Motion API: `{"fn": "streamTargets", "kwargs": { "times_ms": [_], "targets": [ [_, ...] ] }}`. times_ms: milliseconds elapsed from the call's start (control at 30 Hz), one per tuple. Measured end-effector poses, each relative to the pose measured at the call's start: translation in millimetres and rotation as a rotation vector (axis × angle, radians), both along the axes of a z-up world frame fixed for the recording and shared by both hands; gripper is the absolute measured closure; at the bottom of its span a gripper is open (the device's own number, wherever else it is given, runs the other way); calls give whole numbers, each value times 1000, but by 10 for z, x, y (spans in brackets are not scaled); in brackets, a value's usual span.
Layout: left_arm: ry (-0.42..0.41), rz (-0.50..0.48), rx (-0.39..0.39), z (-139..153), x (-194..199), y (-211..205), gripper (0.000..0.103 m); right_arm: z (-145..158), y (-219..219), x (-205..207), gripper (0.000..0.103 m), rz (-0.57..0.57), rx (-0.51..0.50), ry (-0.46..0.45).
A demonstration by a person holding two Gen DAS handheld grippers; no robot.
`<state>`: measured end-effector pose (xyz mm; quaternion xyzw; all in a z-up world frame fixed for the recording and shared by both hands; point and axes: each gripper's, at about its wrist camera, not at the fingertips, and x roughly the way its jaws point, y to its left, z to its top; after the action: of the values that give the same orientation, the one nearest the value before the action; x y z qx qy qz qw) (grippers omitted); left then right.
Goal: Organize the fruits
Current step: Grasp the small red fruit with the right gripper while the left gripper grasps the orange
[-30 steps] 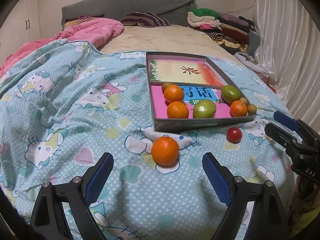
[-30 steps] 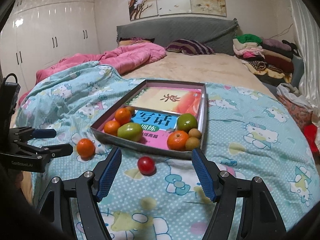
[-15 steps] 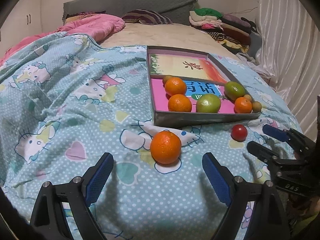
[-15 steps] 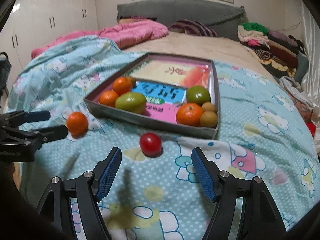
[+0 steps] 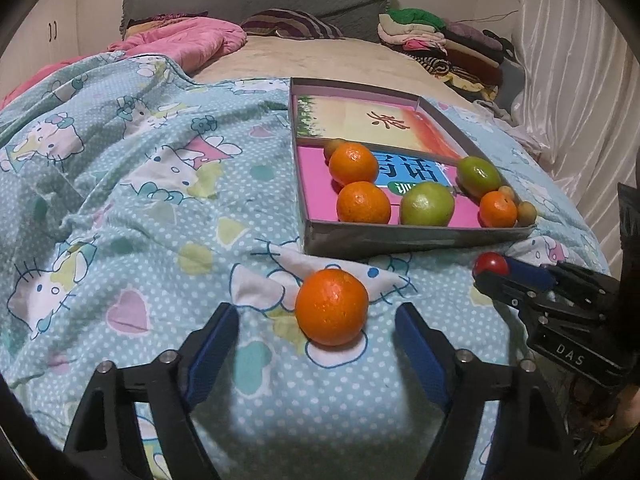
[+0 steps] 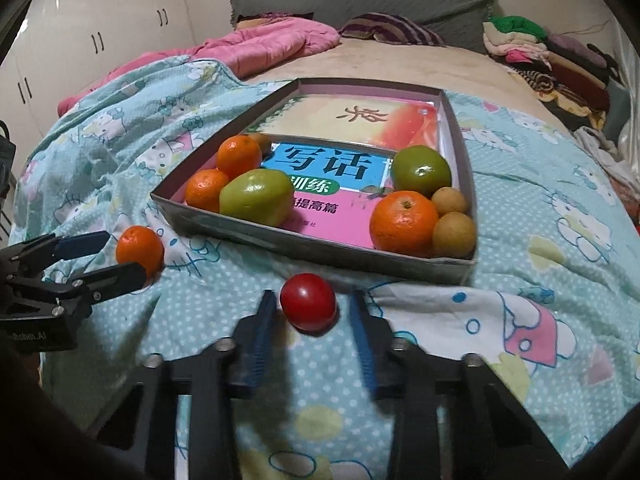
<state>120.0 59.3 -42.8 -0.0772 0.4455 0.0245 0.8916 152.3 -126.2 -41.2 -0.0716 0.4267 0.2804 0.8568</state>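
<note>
Right gripper jaws, just closing, bracket the cherry tomato, best pinched gently; left gripper jaws stand spread round the orange.

Loose orange and red tomato on bedspread, other fruits in grey tray

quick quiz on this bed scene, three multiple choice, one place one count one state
1. Where is the red fruit?
A. in the box
B. on the blanket, in front of the box
C. on a pillow

2. How many oranges lie in the box?
A. one
B. three
C. five

3. The box is
A. open on top
B. shut with a lid
C. tipped on its side

Key: 1 B, it sits on the dotted cloth before the near wall; 2 B, two at the left, one at the right; 3 A, its contents show from above.
</note>
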Motion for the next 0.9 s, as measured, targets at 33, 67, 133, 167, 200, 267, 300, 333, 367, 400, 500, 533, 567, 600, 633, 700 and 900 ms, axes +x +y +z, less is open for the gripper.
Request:
{"fn": "streamTargets", "kwargs": {
  "times_ms": [33,67,133,167,200,267,300,333,367,400,500,533,567,600,633,700,900],
  "targets": [
    [1,-4,-10,-11,23,7,31,-5,2,-1,74,2,2,-2],
    [2,-5,-12,-21,37,10,33,-4,1,-10,74,3,3,-6],
    [-3,-9,-10,-28,55,8,43,13,-30,-26,75,4,17,-9],
    [-5,-13,-13,-36,68,7,51,26,-52,-37,75,2,27,-11],
    [-6,-20,-21,-43,75,5,55,35,-69,-53,75,-2,35,-13],
    [0,-29,-44,-80,97,16,62,60,-130,-88,75,-12,50,-20],
    [0,-30,-48,-91,95,21,63,74,-172,-116,75,-19,57,-23],
    [-4,-36,-47,-95,90,23,64,84,-189,-131,75,-24,61,-26],
    [-6,-40,-45,-93,89,29,65,103,-221,-150,75,-28,66,-31],
    [-7,-42,-46,-87,87,31,66,132,-253,-163,75,-33,74,-37],
    [-10,-48,-60,-28,54,55,66,215,-318,-173,75,-42,98,-52],
    [-16,-49,-64,10,40,64,66,247,-338,-175,75,-45,108,-58],
    [-22,-52,-66,45,33,71,66,274,-357,-181,75,-49,114,-64],
    [-26,-53,-67,68,34,77,66,299,-372,-184,75,-52,120,-70],
    [-36,-53,-71,118,31,84,66,326,-390,-184,75,-57,123,-77],
    [-44,-56,-80,185,41,99,66,362,-416,-179,75,-62,128,-85],
    [-61,-64,-72,338,168,99,67,486,-469,-117,75,-77,146,-108]
  ]
}}
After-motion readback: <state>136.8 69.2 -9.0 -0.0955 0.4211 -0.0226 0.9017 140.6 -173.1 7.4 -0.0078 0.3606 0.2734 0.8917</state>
